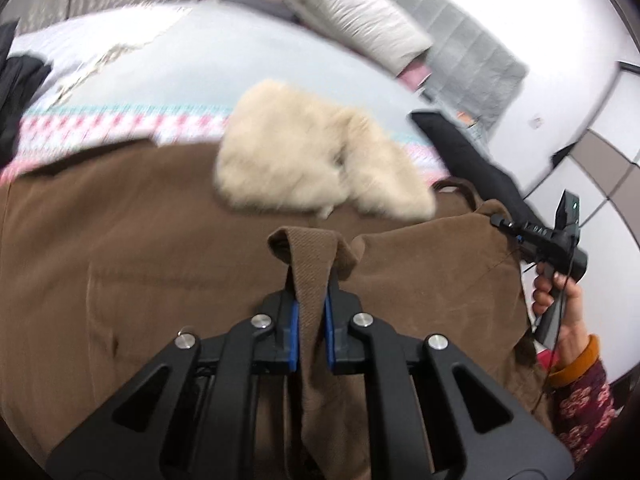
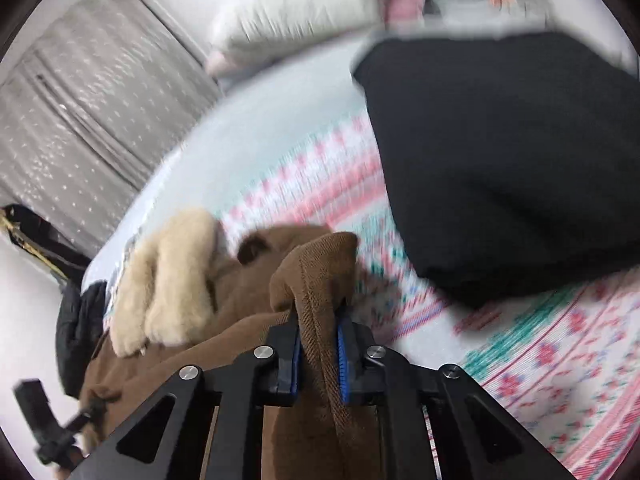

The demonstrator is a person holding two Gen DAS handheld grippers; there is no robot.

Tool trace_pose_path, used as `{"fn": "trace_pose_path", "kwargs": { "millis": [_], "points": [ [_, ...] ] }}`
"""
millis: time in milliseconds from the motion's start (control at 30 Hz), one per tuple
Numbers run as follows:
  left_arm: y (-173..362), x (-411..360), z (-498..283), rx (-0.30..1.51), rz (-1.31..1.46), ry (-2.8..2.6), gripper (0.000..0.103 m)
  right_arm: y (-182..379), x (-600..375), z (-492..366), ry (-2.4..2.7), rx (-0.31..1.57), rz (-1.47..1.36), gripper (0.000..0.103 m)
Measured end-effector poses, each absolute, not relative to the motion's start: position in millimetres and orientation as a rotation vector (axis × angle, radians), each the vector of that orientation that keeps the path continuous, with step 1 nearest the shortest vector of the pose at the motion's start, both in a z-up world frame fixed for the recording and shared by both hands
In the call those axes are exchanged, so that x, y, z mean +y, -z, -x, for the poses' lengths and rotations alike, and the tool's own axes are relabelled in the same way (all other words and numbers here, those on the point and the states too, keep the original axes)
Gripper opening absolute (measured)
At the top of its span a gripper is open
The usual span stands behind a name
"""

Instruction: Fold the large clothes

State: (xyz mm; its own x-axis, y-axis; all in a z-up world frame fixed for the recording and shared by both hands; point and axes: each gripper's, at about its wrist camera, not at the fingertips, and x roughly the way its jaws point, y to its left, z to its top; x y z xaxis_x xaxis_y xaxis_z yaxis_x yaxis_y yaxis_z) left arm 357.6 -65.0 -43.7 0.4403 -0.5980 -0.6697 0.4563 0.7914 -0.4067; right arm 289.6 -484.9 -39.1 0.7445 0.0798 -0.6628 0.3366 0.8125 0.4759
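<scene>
A large brown corduroy coat (image 1: 120, 248) with a cream fur collar (image 1: 304, 156) lies spread on the bed. My left gripper (image 1: 311, 280) is shut on a fold of the coat's brown edge. My right gripper (image 2: 318, 316) is shut on another fold of the same coat (image 2: 312, 264); it also shows in the left wrist view (image 1: 500, 222) at the coat's right corner, held by a hand. The fur collar (image 2: 168, 276) lies to the left in the right wrist view. Both frames are blurred.
The bed has a pale cover with a pink and green patterned band (image 1: 120, 124). A black garment (image 2: 500, 160) lies on the bed to the right. Pillows (image 1: 352, 12) sit at the far end. A dark garment (image 1: 16, 92) lies at the left edge. A curtain (image 2: 80, 120) hangs behind.
</scene>
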Motion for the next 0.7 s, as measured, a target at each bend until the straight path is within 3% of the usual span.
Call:
{"fn": "trace_pose_path", "kwargs": {
  "millis": [67, 267, 367, 500, 700],
  "points": [
    [43.8, -72.5, -368.0, 0.898, 0.182, 0.669, 0.012, 33.6, -490.8, -285.9, 0.173, 0.687, -0.615, 0.013],
    [59.6, -85.8, -391.1, 0.918, -0.059, 0.392, 0.021, 44.0, -486.9, -300.3, 0.344, 0.798, -0.473, 0.015],
    [35.2, -69.7, -371.2, 0.838, -0.003, 0.433, 0.034, 22.3, -461.3, -287.1, 0.350, 0.786, -0.347, 0.025],
    [24.9, -82.3, -340.6, 0.812, -0.021, 0.559, 0.038, 4.1, -408.7, -268.2, 0.271, 0.768, -0.200, 0.043],
    [87.5, -117.6, -317.6, 0.979, -0.182, 0.618, 0.038, 39.5, -346.9, -257.9, 0.133, 0.877, -0.093, 0.053]
  ]
}}
